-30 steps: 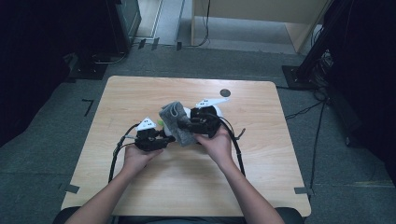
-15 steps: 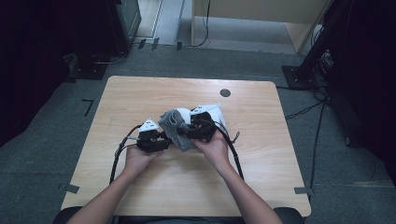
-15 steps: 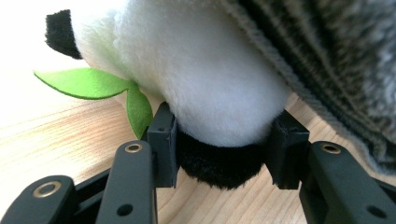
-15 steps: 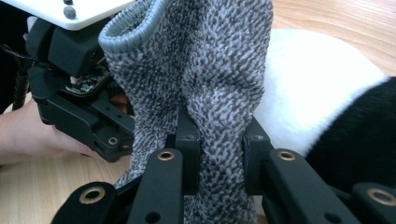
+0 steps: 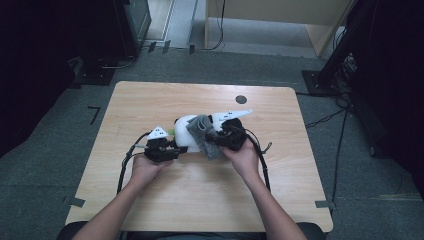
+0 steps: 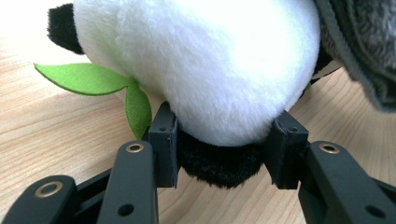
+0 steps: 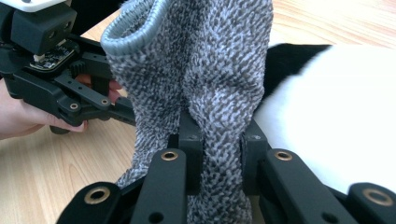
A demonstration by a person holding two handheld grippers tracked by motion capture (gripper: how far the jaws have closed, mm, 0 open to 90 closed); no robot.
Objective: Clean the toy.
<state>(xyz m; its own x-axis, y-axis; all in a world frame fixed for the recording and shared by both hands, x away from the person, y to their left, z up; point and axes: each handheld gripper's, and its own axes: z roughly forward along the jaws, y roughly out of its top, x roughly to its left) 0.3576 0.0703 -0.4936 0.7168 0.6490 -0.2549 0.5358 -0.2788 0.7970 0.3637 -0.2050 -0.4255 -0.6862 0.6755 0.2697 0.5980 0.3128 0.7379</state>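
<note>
A black-and-white plush panda [image 5: 184, 135] with a green felt leaf [image 6: 88, 79] lies near the middle of the wooden table [image 5: 150, 100]. My left gripper [image 5: 175, 150] is shut on the panda [image 6: 201, 65], its pads pressing a black furry part at the toy's underside. A grey knitted sock [image 5: 205, 136] with a ribbed cuff is draped against the panda's right side. My right gripper [image 5: 214, 139] is shut on the sock [image 7: 205, 70], pinching a fold of the knit between its pads. In the right gripper view the panda [image 7: 336, 116] lies just behind the sock.
A small dark round hole [image 5: 241, 99] sits in the table near its far edge. Black cables [image 5: 261, 160] trail from both grippers across the tabletop toward the person. Dark equipment and a wooden cabinet stand on the floor beyond the table.
My right gripper has carried the sock leftward and a little down against the panda. The left gripper has stayed in place on the toy.
</note>
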